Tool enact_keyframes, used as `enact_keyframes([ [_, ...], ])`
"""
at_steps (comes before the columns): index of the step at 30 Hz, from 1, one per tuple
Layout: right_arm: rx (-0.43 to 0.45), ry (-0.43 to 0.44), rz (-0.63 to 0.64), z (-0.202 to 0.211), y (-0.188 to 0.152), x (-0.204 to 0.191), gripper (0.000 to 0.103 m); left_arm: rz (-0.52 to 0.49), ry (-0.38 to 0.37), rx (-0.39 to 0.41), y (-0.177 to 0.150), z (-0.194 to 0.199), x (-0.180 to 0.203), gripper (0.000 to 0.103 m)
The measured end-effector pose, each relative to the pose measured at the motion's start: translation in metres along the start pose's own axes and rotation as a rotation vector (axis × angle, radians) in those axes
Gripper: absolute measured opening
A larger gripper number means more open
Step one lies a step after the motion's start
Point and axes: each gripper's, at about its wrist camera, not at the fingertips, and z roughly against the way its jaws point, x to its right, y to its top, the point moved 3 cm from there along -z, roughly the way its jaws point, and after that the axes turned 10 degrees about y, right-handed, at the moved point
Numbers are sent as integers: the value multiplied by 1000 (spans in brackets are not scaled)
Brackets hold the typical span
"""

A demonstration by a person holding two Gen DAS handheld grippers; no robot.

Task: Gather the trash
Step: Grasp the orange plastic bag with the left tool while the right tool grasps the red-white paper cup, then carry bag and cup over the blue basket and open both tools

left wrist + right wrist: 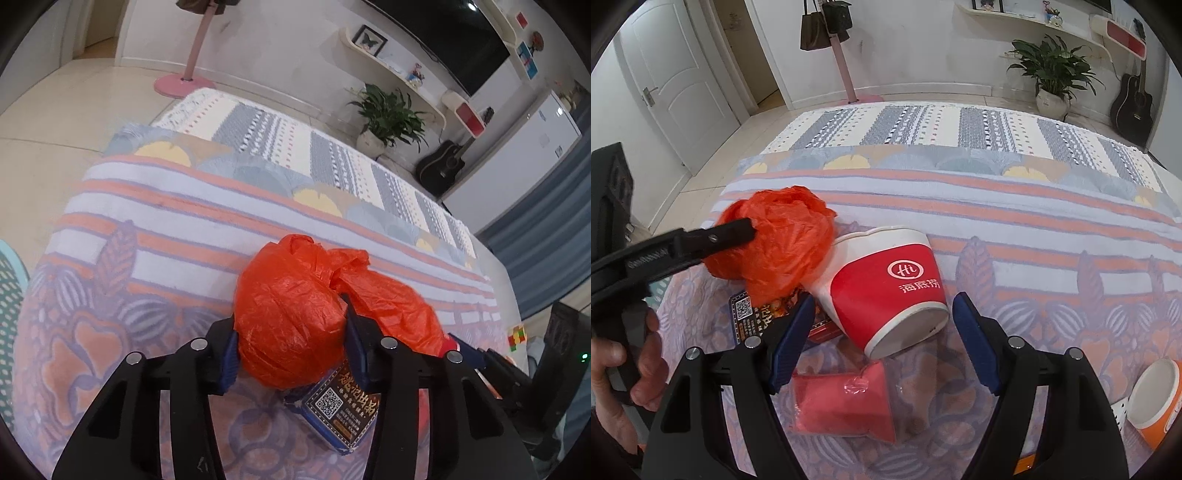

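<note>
Your left gripper (290, 332) is clamped on the crumpled orange plastic bag (291, 317), which sits on the patterned blanket (147, 229) at about 10 o'clock from the tipped red paper cup (886, 288); the bag looks light, soft and slippery, so hold it across its bulk. Your right gripper (882, 347) stands wide and empty over the cup, likely light and crushable. The dark printed packet (340, 410) under the bag is mostly hidden.

The plastic bag (291, 314) is bright orange, the paper cup (886, 284) red and white, the packet (846, 406) pink-red, and the surface cloth (1034, 229) lilac with salmon stripes and leaf patterns.
</note>
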Motion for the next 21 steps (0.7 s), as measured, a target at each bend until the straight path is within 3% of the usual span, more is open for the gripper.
enact_keyframes([
  [2, -4, 3, 2, -2, 1, 0, 63, 16, -3, 14, 3, 6, -4, 44],
  [6, 6, -9, 28, -2, 2, -3, 57, 46, -14, 39, 9, 17, -12, 44],
  [14, 66, -26, 76, 19, 5, -20, 57, 68, -21, 100, 17, 44, -23, 43],
  [21, 137, -79, 214, 47, 14, -64, 57, 100, -26, 175, 19, 85, -39, 43],
])
